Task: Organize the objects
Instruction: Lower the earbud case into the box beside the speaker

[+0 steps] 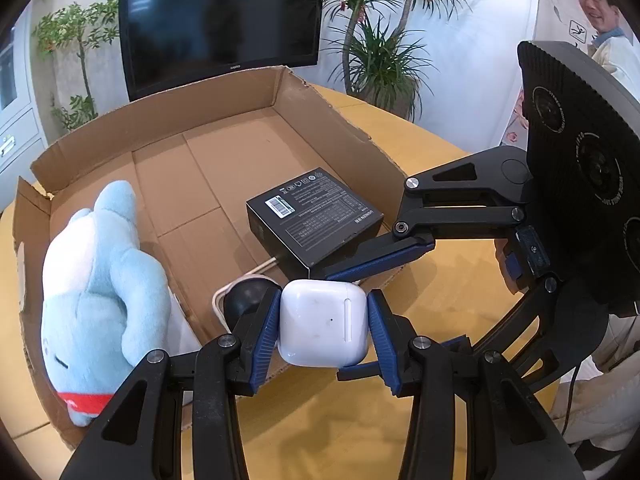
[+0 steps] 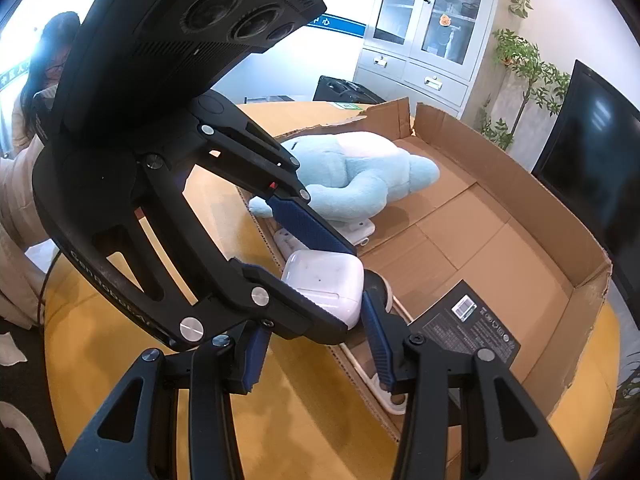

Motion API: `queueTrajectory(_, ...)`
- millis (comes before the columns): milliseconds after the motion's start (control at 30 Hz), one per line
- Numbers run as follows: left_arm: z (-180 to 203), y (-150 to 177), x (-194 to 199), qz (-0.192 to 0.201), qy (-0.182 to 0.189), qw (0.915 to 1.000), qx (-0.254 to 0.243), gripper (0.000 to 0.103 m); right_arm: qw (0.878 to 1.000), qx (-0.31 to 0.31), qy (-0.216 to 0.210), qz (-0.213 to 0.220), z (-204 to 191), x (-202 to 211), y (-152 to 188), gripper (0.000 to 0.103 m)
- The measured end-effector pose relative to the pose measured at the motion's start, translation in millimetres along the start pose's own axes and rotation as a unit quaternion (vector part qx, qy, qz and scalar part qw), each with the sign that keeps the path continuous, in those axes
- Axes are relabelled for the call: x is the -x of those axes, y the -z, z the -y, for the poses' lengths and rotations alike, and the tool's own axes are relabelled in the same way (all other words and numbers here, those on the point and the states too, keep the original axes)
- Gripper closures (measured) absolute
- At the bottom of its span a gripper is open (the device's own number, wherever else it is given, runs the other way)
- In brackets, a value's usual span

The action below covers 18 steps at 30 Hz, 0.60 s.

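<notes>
the left tongs [image 1: 323, 326] are closed partway on a white earbud case [image 1: 323, 323], their blue ribbed pads [image 1: 266, 334] pressing on its two opposite sides. the case hangs just above the near edge of an open cardboard box [image 1: 224, 136], over the spot where the low front wall meets the yellow tabletop [image 1: 432, 148].

the right tongs [image 2: 318, 350] reach in from the side and meet the same case [image 2: 324, 284]. seen from the right wrist, one of their blue pads [image 2: 378, 344] lies against the case's side, while the other is hidden behind the left tongs' arm, so i cannot tell whether they grip it or only stand around it.

inside the box, a light blue plush toy [image 1: 100, 292] with a red band lies on its side along the left wall. a black carton [image 1: 314, 220] with white print and a barcode label lies flat near the right front corner. between them, right behind the case, sit a black round object [image 1: 248, 296] and a white cable [image 1: 256, 270] that runs under the carton. the rest of the box floor is bare cardboard.

behind the box stand a dark monitor [image 1: 220, 20] and potted plants [image 1: 376, 40]. a grey cabinet [image 2: 432, 28] with glass doors shows in the right wrist view.
</notes>
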State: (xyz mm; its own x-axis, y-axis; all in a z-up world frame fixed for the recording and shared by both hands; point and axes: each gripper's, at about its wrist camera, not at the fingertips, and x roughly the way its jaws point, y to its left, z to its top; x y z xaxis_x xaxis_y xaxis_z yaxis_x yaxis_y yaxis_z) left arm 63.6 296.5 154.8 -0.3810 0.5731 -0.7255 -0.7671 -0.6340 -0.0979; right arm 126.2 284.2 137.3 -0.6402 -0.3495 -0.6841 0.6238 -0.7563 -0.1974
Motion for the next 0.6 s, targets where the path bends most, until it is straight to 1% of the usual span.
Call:
queueTrajectory(333, -15.3, -16.7, -12.3, -0.001, 0.0, 1.0, 0.006, 0.061, 1.0, 0.006, 0.0, -0.005, 14.4, -6.5, -5.8, 0.061)
queueTrajectory(600, -25.9, -23.8, -19.8, -0.004, -0.004, 0.9999, 0.009, 0.061, 1.0, 0.01, -0.002, -0.008, 21.9, -13.6, -9.5, 0.061)
